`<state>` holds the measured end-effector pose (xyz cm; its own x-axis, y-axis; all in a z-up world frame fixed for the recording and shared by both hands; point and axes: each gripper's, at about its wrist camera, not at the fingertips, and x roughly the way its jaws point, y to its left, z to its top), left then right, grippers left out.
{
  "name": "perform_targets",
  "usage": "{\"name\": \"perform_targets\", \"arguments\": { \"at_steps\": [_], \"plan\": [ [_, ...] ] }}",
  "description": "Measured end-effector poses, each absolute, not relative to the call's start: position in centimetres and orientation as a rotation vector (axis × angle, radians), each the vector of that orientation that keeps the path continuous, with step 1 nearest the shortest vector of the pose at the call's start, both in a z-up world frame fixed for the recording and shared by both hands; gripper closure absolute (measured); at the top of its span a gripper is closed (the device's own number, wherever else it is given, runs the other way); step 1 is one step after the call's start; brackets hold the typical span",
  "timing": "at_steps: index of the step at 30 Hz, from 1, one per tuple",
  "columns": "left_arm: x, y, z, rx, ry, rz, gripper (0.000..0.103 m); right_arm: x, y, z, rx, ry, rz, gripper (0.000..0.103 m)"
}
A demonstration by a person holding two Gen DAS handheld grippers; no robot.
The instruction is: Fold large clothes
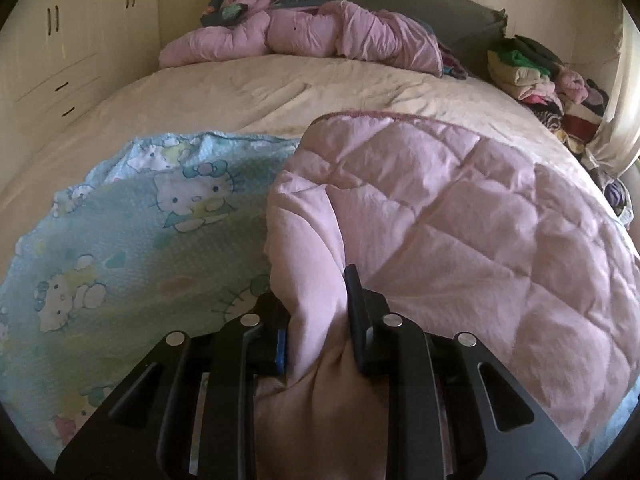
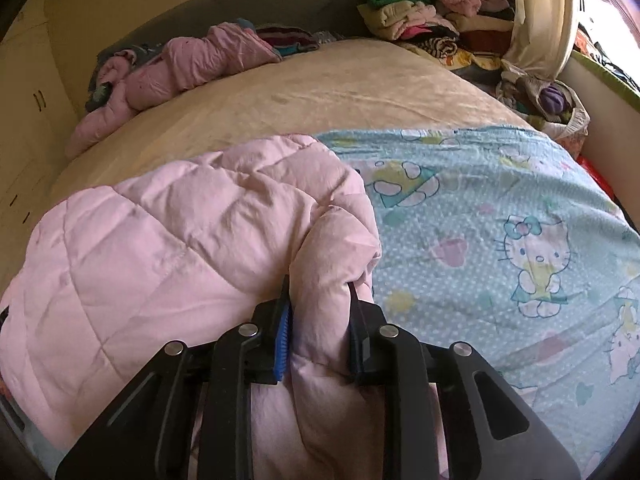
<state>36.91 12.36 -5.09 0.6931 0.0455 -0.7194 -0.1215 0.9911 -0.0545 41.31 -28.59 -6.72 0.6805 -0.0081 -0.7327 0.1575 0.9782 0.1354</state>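
Quilt [image 1: 460,208], pink and padded, lies on the near half of the bed [image 1: 240,84], on top of a blue cartoon-print sheet [image 1: 120,240] that shows at either side of it. Left gripper [image 1: 320,320] pinches a bunched fold of the quilt at one near corner; right gripper [image 2: 318,320] pinches a like fold at the other near corner, seen in the right wrist view with the quilt [image 2: 160,240] spreading away from it. Both pairs of jaws press into thick fabric, so they stand a little apart, not fully together.

By my reading, the step in hand is the first fold: both near corners are taken and the far edge of the quilt still lies flat toward the head of the bed. Next move calls for both hands to lift together and carry the corners over to that far edge, keeping the held edge taut and level so the layers meet squarely. Bare bed beyond the quilt leaves room for this.
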Motion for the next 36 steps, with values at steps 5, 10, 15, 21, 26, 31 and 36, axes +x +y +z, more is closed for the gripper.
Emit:
{"name": "perform_targets", "arguments": {
  "at_steps": [5, 10, 15, 21, 26, 31, 36],
  "plan": [
    [36.9, 12.3, -6.0, -0.087, 0.808, 0.091, 0.087, 41.7, -28.1, -8.1, 0.191, 0.824, -0.117, 0.077],
    [36.6, 12.1, -5.6, -0.076, 0.812, 0.098, 0.086, 41.7, -28.2, -7.7, 0.187, 0.863, -0.127, 0.069],
    [35.7, 11.9, -4.3, -0.057, 0.813, 0.122, 0.075, 39.7, -27.6, -5.1, 0.113, 0.835, -0.143, 0.032],
    [33.1, 11.1, -1.8, -0.053, 0.769, 0.124, 0.047, 35.0, -24.0, -1.3, 0.044, 0.658, -0.063, 0.022],
    [30.1, 7.9, -0.6, 0.007, 0.734, 0.067, 0.038, 33.0, -18.7, -0.8, -0.004, 0.662, 0.138, 0.022],
    [29.4, 4.4, -1.8, 0.077, 0.771, 0.038, 0.035, 32.7, -14.3, -1.8, -0.081, 0.713, 0.228, 0.022],
    [30.1, 3.8, -4.5, 0.111, 0.835, 0.056, 0.035, 34.2, -12.5, -4.5, -0.124, 0.841, 0.209, 0.019]
  ]
}}
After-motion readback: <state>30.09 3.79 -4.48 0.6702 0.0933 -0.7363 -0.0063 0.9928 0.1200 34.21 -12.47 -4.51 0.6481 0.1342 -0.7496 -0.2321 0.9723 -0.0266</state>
